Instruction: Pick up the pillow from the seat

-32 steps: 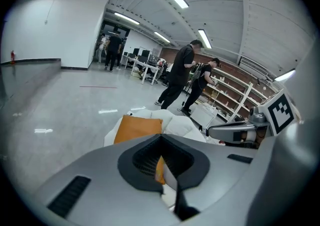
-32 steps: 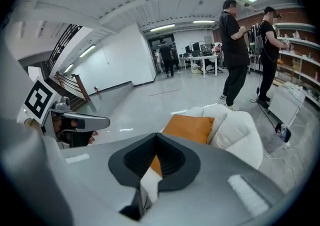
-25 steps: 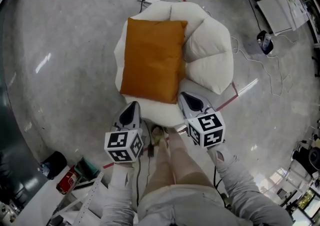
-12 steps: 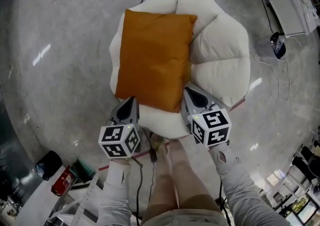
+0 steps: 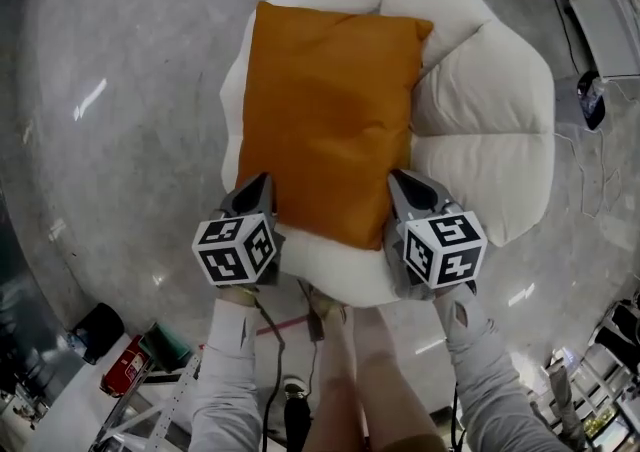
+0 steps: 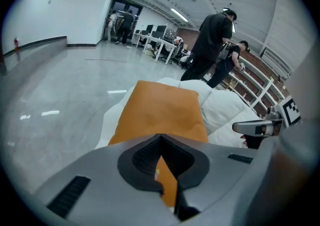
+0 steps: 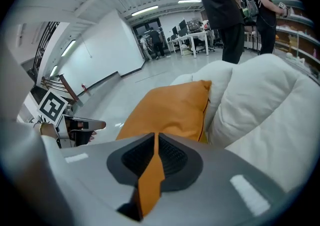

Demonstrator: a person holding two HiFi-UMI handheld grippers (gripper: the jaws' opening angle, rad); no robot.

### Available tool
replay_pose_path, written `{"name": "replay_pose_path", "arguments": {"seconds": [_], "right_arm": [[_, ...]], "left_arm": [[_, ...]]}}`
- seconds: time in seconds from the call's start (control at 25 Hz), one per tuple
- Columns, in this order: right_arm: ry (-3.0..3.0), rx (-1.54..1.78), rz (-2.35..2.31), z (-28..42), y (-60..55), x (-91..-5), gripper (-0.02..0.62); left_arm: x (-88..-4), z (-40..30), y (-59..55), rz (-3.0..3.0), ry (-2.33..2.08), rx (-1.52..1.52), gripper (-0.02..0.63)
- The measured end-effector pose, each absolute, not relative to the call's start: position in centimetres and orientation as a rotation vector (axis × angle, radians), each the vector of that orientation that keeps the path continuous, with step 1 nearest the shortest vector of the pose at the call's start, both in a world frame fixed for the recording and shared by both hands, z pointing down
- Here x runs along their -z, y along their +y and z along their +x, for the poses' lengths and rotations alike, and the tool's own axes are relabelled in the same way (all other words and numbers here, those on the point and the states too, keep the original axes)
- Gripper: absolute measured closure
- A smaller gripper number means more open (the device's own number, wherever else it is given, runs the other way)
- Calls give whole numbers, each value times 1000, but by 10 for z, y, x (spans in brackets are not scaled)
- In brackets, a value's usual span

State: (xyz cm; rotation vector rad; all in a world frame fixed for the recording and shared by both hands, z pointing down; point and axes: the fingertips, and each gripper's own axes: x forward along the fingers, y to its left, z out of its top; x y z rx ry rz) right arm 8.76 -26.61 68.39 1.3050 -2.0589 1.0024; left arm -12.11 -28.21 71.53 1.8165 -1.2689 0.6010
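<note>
Head view shows one orange pillow (image 5: 330, 120), one white seat (image 5: 490, 130) and two grippers. The pillow lies flat on the seat's left half, a smooth cloth rectangle, plump and faintly creased. The seat is a round, puffy cushion of stitched lobes on a polished grey floor (image 5: 120, 140). The left gripper (image 5: 260, 182) is at the pillow's near left corner and the right gripper (image 5: 397, 178) at its near right corner. Each has its grey jaws pressed together, pinching nothing.
</note>
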Motion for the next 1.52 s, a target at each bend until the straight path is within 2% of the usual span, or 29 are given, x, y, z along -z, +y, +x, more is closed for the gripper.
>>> {"name": "replay_pose_path", "arguments": {"seconds": [0.08,0.16,0.28,0.44,0.6,0.88,1.28,1.44,1.52], "right_arm": [[-2048,-1048,1297,90,-271,-702,516],[-2031,-1099,1292,92,-275,-718,445],[-1998,-1154,1286,95,-279,-742,381],[-1972,-1217,1259,96,-288,-769,284],[-1936,-1290,1243,99,-293,-792,165],[-1905,-1453,1132,88,-297,-827,43],[-1840,-1469,1034,77,-298,-867,21],[-1818,-1435,1011,74,-299,-872,24],[-1808,-1403,1007,71,-300,-872,47]], "left_arm": [[-738,-122,-288,1830,-1221,-658,601],[-759,-122,-292,1843,-1163,-708,461],[-783,-130,-303,1844,-1166,-761,411],[-806,-143,-324,1813,-1207,-785,310],[-826,-146,-343,1829,-1163,-847,211],[-861,-149,-356,1783,-988,-900,46],[-883,-131,-351,1719,-775,-903,46],[-880,-126,-350,1737,-785,-876,127],[-877,-125,-352,1755,-817,-876,177]]}}
